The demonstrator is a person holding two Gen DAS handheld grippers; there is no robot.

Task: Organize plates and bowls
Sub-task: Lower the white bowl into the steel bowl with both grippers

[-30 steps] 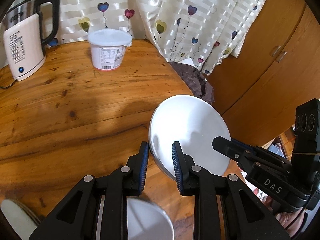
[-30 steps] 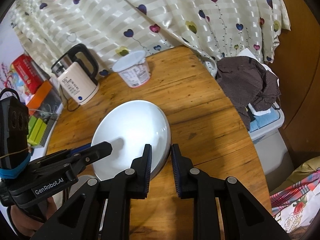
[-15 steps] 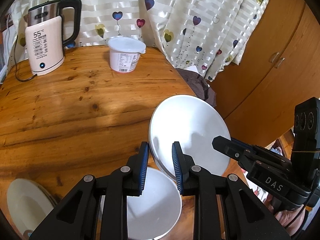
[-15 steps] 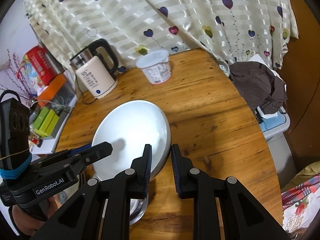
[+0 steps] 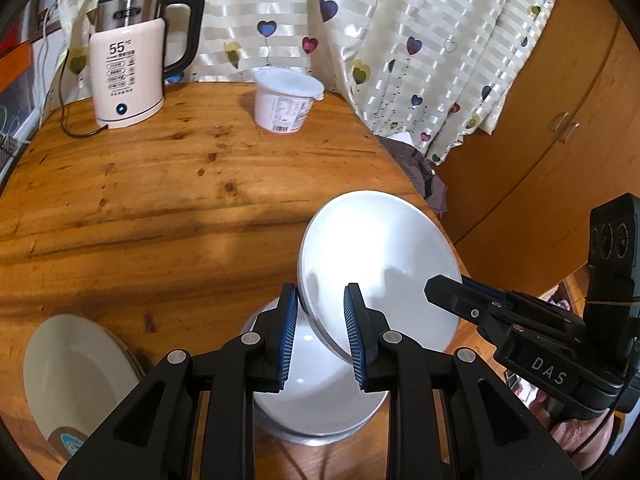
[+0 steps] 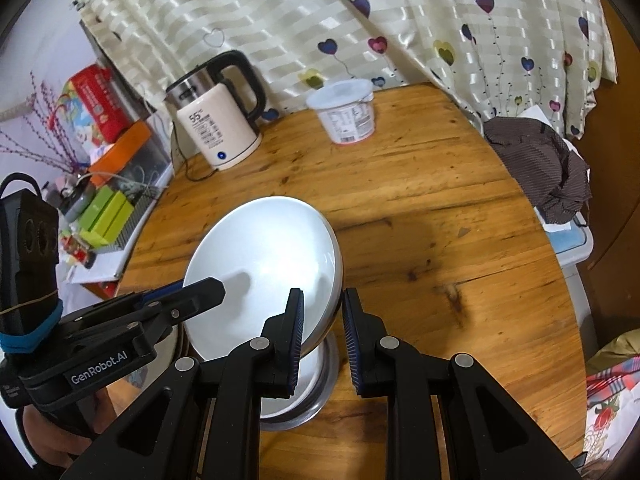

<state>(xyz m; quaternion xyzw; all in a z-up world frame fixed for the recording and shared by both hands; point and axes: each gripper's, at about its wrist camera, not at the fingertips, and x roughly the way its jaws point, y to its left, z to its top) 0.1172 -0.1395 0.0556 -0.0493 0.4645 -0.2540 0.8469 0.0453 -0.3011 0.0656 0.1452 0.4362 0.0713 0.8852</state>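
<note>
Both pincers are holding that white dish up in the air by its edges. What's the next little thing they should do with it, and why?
Probably lower it straight down. The left gripper and right gripper clamp opposite rims of the white bowl, which hangs tilted just above another white bowl on the table, so levelling and nesting it there looks like the tidy step.

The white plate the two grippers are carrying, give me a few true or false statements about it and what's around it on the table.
1. Both grippers clamp the white plate by opposite rims. True: the left gripper and the right gripper each pinch an edge.
2. The plate lies flat on the wooden table. False: it is tilted and lifted, above a white bowl.
3. The kettle stands beside a lidded white tub. True.
4. The tub's lid is off. False: the lid is on.
5. Another plate lies left of the bowl. True.
</note>
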